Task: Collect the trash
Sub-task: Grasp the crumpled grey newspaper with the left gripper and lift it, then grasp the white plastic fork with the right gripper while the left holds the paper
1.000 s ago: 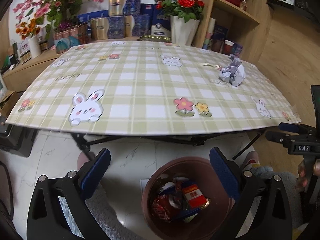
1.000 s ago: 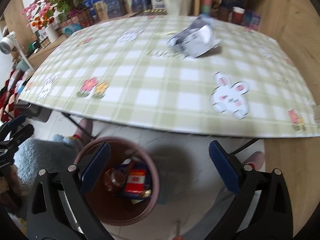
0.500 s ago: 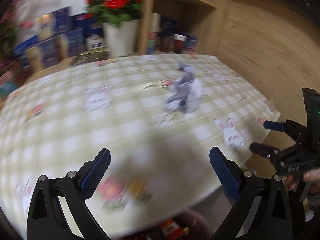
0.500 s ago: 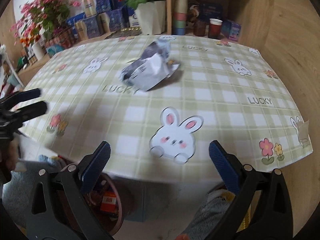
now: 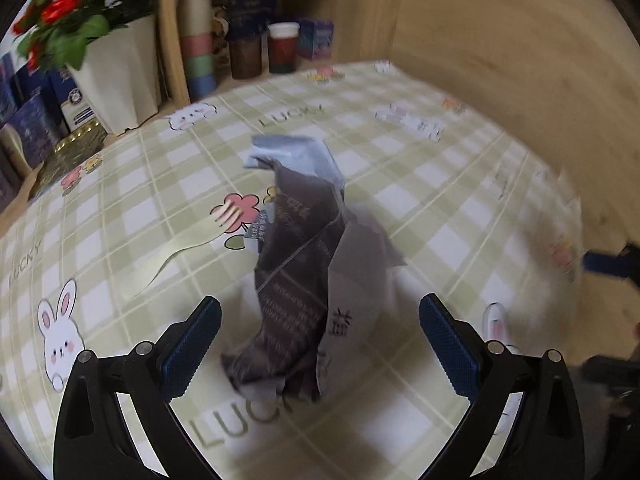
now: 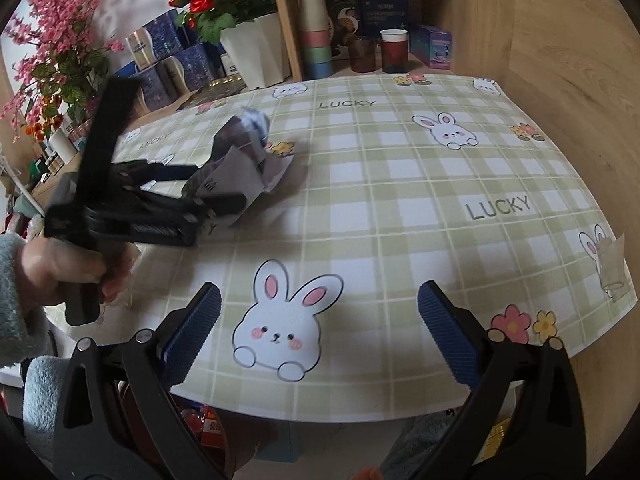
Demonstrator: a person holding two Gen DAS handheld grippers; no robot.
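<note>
green checked tablecloth [image 6: 400, 208] before wooden shelves [image 6: 360, 12].

left gripper [image 5: 320, 344]: black frame, blue ribbed pads, silver screws
right gripper [image 6: 319, 336]: same build
sleeve [image 6: 12, 300]: fluffy, pale blue-grey

Checked tablecloth [image 6: 400, 184], red-flowered pot [image 6: 256, 52]

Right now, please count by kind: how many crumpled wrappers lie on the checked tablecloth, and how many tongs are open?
Crumpled wrapper: 1
Open tongs: 2 (left tongs, right tongs)
Total: 3
</note>
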